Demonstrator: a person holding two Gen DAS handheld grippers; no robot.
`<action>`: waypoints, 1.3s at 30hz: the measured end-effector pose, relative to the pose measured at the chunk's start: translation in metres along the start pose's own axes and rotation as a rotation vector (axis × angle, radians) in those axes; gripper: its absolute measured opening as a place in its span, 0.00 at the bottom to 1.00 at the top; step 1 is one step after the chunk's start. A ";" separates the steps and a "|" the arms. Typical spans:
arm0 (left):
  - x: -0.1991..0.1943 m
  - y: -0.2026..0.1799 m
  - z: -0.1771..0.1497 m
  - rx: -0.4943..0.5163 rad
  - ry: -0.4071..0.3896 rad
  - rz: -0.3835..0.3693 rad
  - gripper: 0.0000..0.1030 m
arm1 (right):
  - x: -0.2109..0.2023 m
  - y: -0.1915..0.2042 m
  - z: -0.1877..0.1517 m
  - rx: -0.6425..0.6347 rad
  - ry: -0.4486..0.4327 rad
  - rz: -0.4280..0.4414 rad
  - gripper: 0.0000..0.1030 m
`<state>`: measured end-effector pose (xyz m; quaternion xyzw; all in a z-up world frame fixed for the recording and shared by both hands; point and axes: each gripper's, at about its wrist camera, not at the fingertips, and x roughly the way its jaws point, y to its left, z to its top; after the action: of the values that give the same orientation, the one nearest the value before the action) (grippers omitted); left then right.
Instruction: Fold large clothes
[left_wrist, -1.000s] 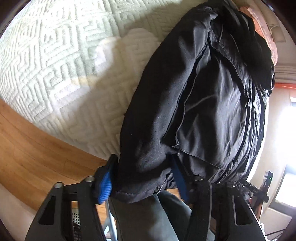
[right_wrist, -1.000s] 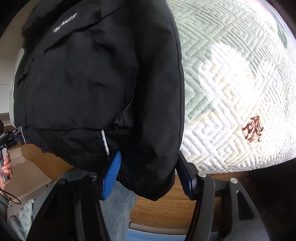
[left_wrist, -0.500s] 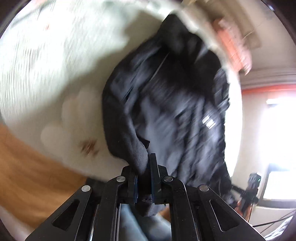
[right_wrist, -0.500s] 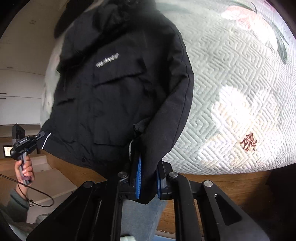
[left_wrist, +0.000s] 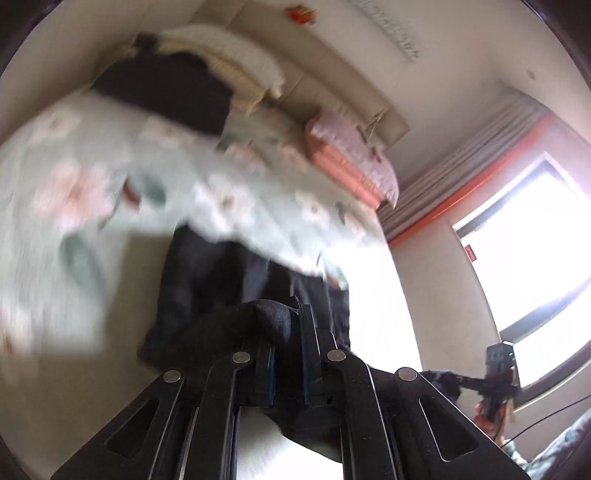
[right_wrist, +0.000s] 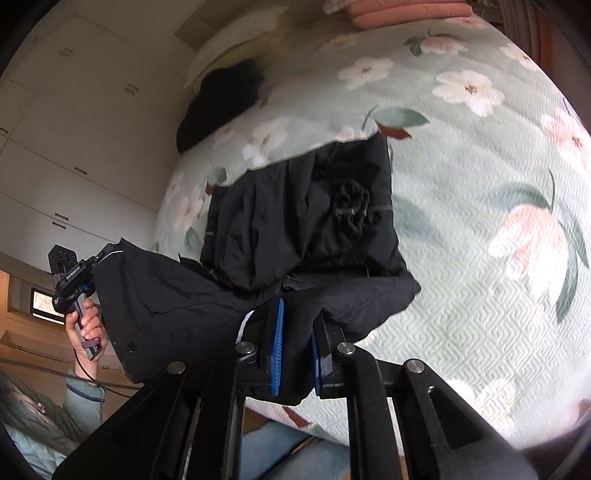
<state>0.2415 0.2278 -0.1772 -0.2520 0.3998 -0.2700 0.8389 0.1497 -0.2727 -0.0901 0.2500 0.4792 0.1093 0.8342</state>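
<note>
Both claws were clamped on the lower hem of a black jacket (right_wrist: 303, 221), which lay partly lifted over the near edge of a bed covered by a floral bedspread (right_wrist: 480, 147). The right claw (right_wrist: 295, 347) gripped a bunched fold of hem between its blue pads; the left claw (left_wrist: 286, 354) was closed on thick dark fabric at the opposite corner. The upper body and hood rested on the bedspread, while the raised hem sagged between the two grips.

Judged risks: the thick, bunched fabric could slip from either claw under fast motion, dropping one corner and skewing the fold. Unequal height between the claws would likely lay the hem crooked. The sagging middle could crease beneath the folded layer. A second dark garment (right_wrist: 221, 99) near the pillows lay well apart.
</note>
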 end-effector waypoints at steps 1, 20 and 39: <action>0.010 0.004 0.018 0.001 -0.007 0.001 0.10 | -0.002 -0.004 0.015 0.003 -0.022 0.001 0.15; 0.214 0.211 0.109 -0.393 0.282 -0.039 0.15 | 0.076 -0.156 0.147 0.417 -0.051 -0.088 0.41; 0.105 0.151 0.181 -0.201 0.291 -0.025 0.57 | 0.194 0.041 0.132 -0.323 0.083 -0.351 0.54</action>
<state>0.4815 0.3064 -0.2301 -0.2978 0.5390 -0.2727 0.7392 0.3652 -0.1975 -0.1578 0.0215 0.5255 0.0479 0.8492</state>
